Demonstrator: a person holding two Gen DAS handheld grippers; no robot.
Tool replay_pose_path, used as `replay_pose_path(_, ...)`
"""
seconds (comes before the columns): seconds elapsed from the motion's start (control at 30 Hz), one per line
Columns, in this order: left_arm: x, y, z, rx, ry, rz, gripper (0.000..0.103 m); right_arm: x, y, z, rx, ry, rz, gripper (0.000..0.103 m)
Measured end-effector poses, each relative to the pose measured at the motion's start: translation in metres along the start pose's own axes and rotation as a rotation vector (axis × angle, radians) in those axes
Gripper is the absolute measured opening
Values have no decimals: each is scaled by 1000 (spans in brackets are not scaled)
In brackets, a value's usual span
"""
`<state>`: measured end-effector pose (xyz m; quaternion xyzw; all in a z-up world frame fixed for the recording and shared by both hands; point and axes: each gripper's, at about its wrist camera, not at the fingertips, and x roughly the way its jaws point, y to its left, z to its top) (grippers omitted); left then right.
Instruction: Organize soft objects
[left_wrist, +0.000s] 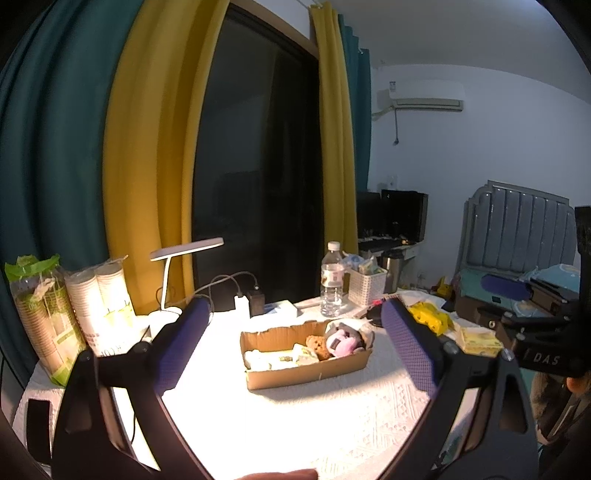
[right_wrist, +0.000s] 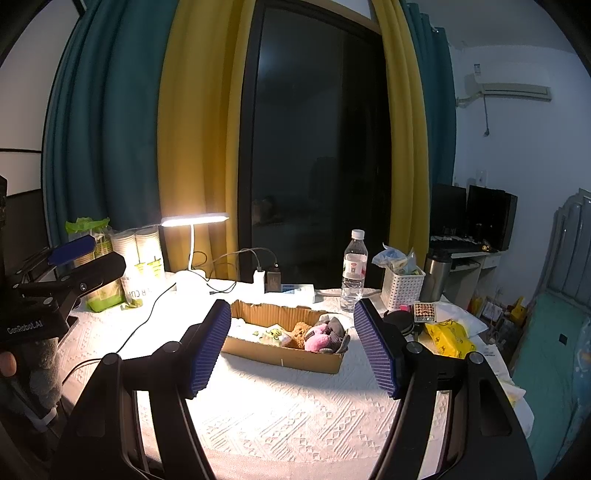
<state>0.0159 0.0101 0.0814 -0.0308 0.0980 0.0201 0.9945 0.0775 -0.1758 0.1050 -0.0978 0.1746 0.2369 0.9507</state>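
both grippers hover spread wide, left gripper and right gripper gripping nothing. cardboard box mid-table holds a pink plush, brown bear, perhaps socks, overexposed.

1. The desk lamp is casting warm light onto the white tablecloth, which is blowing out to glare in the left wrist view.
2. The window and upper room are staying dim and bluish.
3. The cardboard box is throwing a soft shadow forward.
4. Fisheye distortion is bending the curtains, and the corners are vignetting black.
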Motion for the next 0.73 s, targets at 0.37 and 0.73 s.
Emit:
replay_pose_path(0.37,-1,1,-1,-2,3,-1,96,4,0,0,0,9,3,72)
replay_pose_path(0.73,3,-3,-5,2,10,-15,96,8,1,0,0,18,7,72)
